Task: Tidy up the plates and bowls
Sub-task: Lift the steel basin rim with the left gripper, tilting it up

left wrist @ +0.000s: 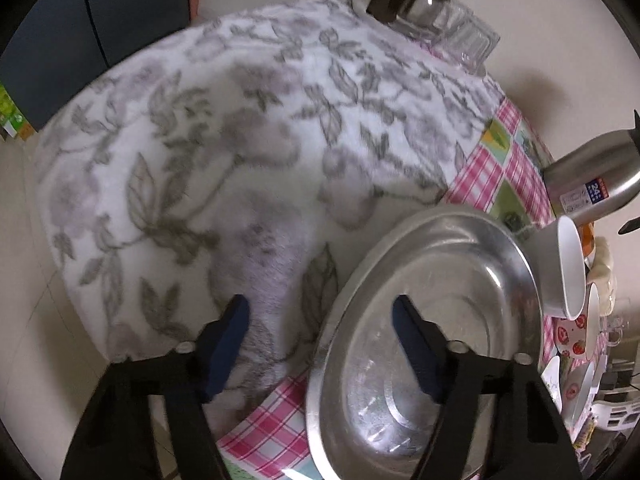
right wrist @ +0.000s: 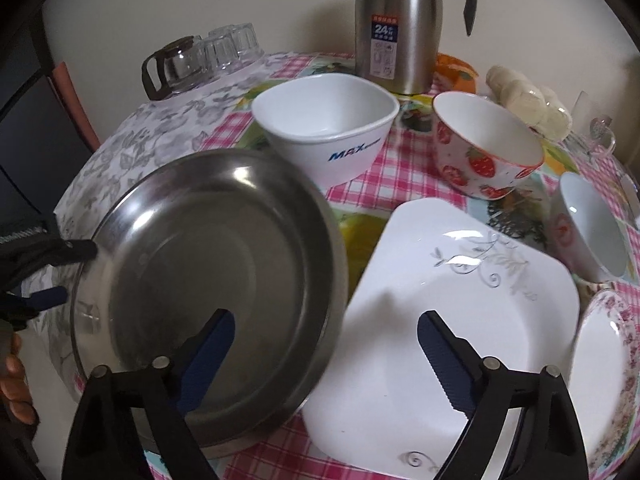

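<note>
A round steel plate [left wrist: 440, 280] [right wrist: 208, 272] lies on the table's left side. My left gripper [left wrist: 322, 334] is open and straddles its left rim, one blue pad over the floral towel [left wrist: 240, 140], the other inside the plate. My right gripper [right wrist: 326, 344] is open, one finger over the steel plate and one over the white square plate [right wrist: 460, 300] beside it. Behind them stand a white bowl with blue lettering [right wrist: 328, 128], a strawberry bowl [right wrist: 480, 148] and a small white bowl [right wrist: 588, 228]. A flower-rimmed plate [right wrist: 608, 368] sits at the right edge.
A steel thermos jug [right wrist: 396, 20] stands at the back of the pink checked tablecloth [right wrist: 384, 176]. A glass pot [right wrist: 172, 64] and upturned glasses [right wrist: 232, 44] sit at the back left. White round snacks [right wrist: 528, 96] lie at the back right. A person's hand [right wrist: 12, 380] shows at the left.
</note>
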Demonstrator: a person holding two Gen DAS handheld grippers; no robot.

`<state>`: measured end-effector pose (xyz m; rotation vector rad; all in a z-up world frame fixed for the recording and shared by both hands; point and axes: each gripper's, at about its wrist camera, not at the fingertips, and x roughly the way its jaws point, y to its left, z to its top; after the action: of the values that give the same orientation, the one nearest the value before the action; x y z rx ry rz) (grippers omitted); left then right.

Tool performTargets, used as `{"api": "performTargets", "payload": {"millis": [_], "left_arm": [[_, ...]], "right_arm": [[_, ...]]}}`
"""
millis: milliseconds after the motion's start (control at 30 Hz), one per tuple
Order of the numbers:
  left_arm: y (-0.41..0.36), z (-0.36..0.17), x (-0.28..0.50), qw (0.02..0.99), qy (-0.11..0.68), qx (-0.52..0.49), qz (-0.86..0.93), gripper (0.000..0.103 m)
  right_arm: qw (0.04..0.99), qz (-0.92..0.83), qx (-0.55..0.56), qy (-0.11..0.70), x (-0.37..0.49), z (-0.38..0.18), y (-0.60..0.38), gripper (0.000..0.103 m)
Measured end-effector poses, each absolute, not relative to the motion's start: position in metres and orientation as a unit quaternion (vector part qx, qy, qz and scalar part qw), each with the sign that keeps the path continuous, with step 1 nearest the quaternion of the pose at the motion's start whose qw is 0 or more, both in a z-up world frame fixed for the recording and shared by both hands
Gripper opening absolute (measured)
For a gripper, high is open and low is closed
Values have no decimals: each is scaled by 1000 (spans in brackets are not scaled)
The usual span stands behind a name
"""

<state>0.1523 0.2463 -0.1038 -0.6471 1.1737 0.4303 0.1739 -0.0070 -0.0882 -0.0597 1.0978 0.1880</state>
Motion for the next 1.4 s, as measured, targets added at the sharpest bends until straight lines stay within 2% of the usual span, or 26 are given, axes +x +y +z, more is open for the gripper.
{"api": "performTargets", "payload": {"millis": [100,233,300,333,400,500,733,1000,1100,1333,1400], "left_arm": [[243,-112,155,758,545,-306,187,52],[239,-115,158,759,544,-310,180,43],[238,-114,157,761,540,-307,186,29],[239,-115,157,762,539,-306,189,29],[241,-115,156,764,533,-312,188,29],[243,-113,155,765,528,-308,202,28],[257,-111,145,758,522,-313,234,27],[260,-113,144,757,522,-313,240,28],[260,-113,143,756,522,-314,241,28],[260,-115,145,755,521,-314,244,30],[260,-116,144,754,521,-316,244,30]], "right_arm": [[847,89,-24,524,176,-92,-7,89],[847,92,-11,524,177,-93,-9,83],[847,96,-7,523,177,-92,-10,80],[847,97,-6,523,177,-92,-10,80],[847,97,-4,523,177,-92,-9,78],[845,101,-1,526,178,-94,-9,67],[852,102,-9,514,177,-88,-6,55],[859,125,-19,497,175,-84,7,51],[852,132,-10,507,175,-91,8,43],[847,142,-8,512,174,-95,12,42],[848,137,-4,512,176,-98,10,39]]}}
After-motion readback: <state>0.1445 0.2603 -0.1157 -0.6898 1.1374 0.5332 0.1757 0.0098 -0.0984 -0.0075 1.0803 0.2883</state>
